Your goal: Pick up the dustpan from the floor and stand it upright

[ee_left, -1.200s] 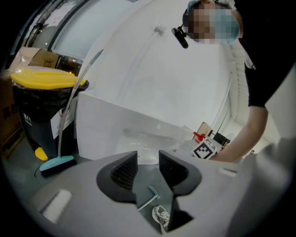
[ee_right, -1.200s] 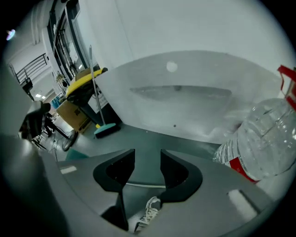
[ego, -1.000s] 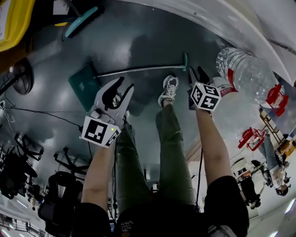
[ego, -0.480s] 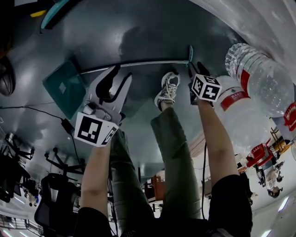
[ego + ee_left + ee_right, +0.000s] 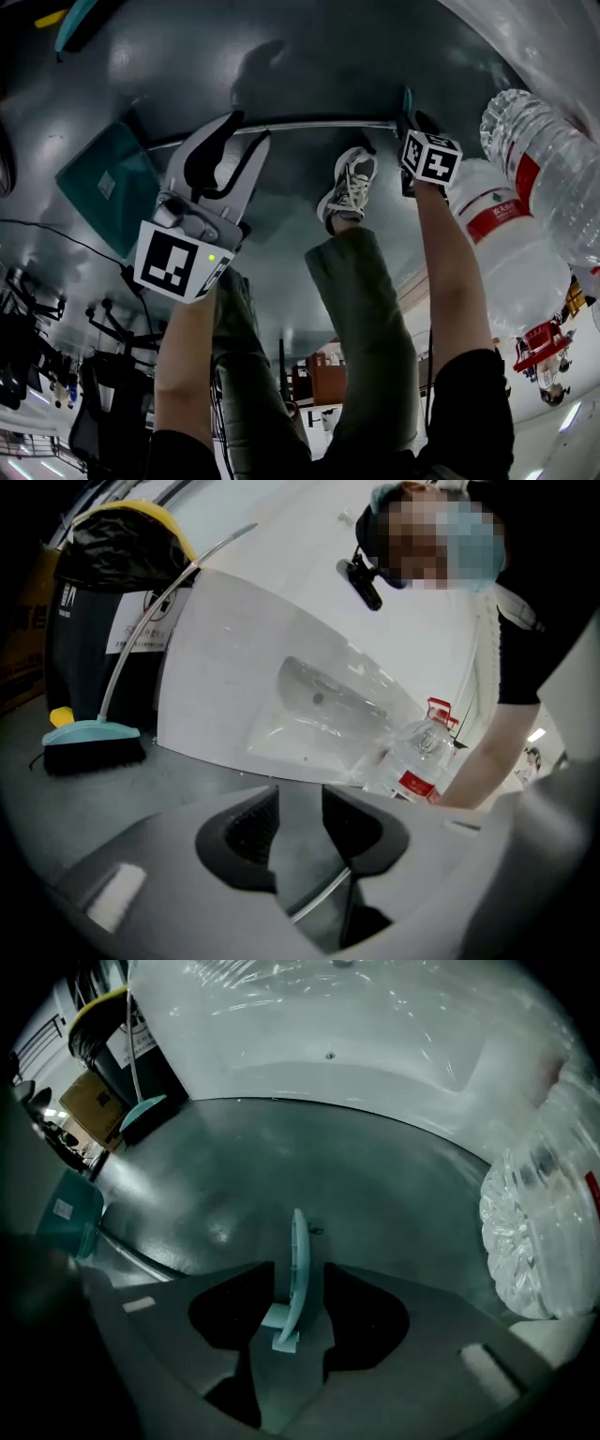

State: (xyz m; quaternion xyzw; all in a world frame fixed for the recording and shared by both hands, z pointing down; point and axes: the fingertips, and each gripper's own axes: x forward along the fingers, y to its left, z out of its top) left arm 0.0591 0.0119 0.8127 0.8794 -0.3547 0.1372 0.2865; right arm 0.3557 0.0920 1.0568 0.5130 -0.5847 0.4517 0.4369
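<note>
The dustpan lies flat on the grey floor, its teal pan (image 5: 98,187) at the left. Its thin metal rod (image 5: 309,124) runs right to a teal hand grip (image 5: 406,101). My right gripper (image 5: 411,122) points steeply down at that end. In the right gripper view the teal hand grip (image 5: 298,1269) stands between the jaws of the right gripper (image 5: 298,1307) with a gap on each side, so it is open. My left gripper (image 5: 246,129) hovers open over the rod near the pan. The rod (image 5: 319,897) shows low between the jaws of the left gripper (image 5: 300,827).
A large clear water bottle (image 5: 534,187) lies right of the hand grip, close to my right gripper. The person's shoe (image 5: 349,187) stands just below the rod. A teal broom (image 5: 89,738) leans by a yellow-lidded bin (image 5: 103,564), and a white panel (image 5: 281,686) rises beyond.
Both grippers have come down toward the floor. The right one has sunk onto the rod's teal grip end and tipped further downward. The left one has dropped over the rod near the pan.
</note>
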